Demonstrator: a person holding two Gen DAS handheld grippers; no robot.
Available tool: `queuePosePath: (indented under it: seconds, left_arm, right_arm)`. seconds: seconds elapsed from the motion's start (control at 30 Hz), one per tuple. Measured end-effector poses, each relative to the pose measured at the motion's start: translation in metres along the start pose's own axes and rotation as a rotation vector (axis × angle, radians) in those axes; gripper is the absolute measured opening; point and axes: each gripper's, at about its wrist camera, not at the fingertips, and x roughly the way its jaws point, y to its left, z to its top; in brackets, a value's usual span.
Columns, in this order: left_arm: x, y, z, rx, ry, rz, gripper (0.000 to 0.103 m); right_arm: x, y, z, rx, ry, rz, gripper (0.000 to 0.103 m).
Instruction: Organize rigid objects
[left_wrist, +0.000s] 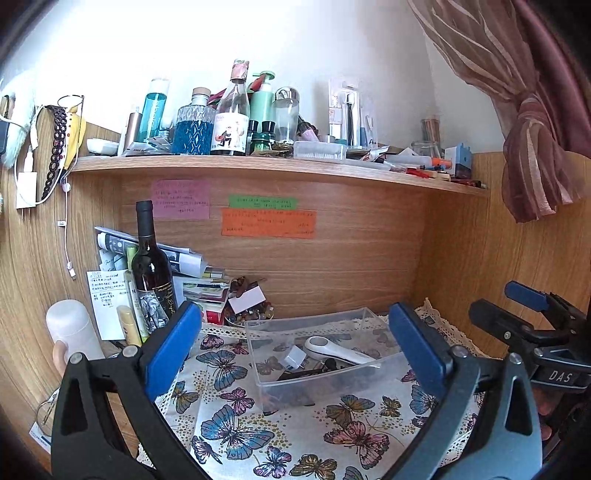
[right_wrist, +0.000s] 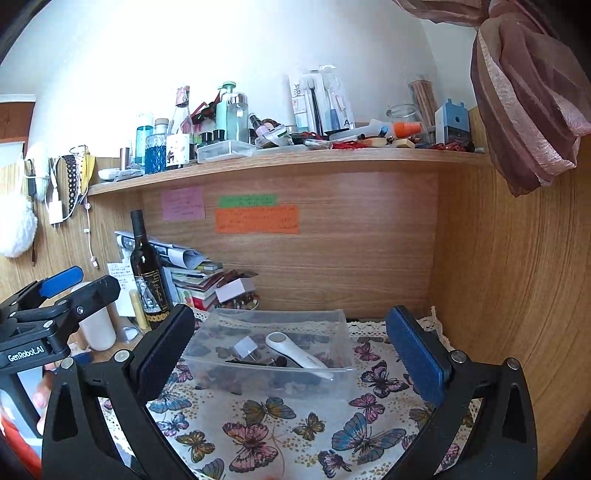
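Note:
A clear plastic bin stands on the butterfly-print cloth. Inside it lie a white handheld device, a small white plug adapter and dark small items. My left gripper is open and empty, its blue pads on either side of the bin, held above the cloth. My right gripper is open and empty, facing the same bin. Each gripper shows at the edge of the other's view.
A dark wine bottle stands at the left beside stacked books and papers. A white bottle stands farther left. A cluttered wooden shelf runs above. A curtain hangs at the right.

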Motion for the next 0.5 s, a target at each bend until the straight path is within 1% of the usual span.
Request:
queuePosePath:
  seconds: [0.5]
  left_arm:
    - [-0.0011,-0.0012,0.0005,0.007,-0.005,0.004,0.103]
  right_arm:
    - [-0.0005,0.0019,0.0003,-0.006,0.002,0.003,0.103]
